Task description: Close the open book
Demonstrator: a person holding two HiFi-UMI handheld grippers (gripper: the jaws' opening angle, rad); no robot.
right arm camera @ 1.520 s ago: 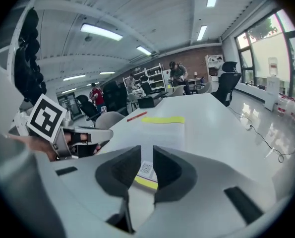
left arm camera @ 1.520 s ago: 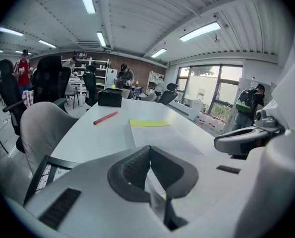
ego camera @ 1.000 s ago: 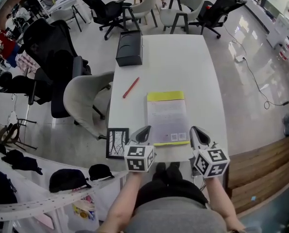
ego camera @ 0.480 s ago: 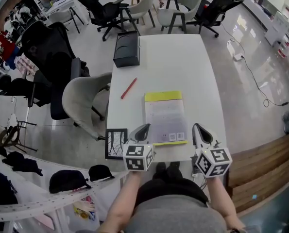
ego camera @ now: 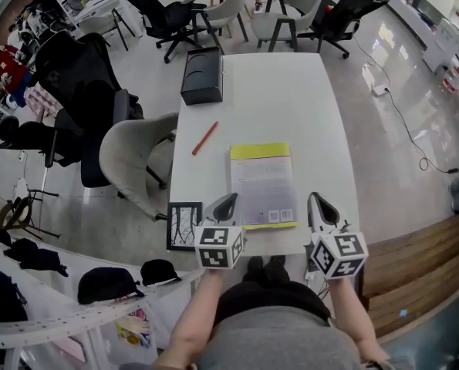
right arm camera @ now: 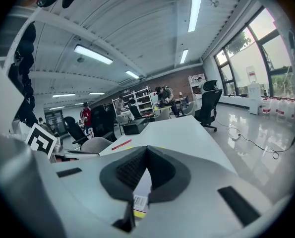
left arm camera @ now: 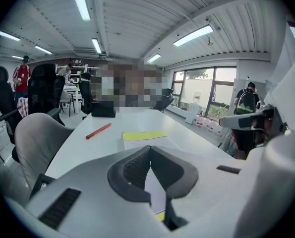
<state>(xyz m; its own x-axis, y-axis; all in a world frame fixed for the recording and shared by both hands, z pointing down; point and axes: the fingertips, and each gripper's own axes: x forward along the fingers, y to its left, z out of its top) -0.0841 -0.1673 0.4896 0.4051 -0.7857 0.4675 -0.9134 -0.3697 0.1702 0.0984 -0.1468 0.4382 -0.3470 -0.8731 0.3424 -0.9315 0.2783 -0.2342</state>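
Near the table's (ego camera: 291, 91) 6 o'clock edge, left gripper (ego camera: 227, 205) and right gripper (ego camera: 318, 207) sit pinched shut, empty, probably parked since the book (ego camera: 263, 183) looks closed.

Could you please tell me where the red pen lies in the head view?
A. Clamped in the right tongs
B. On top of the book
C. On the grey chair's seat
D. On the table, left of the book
D: the red pen lies flat on the bare white table, left of the book and on the near side of the black box, touching neither.
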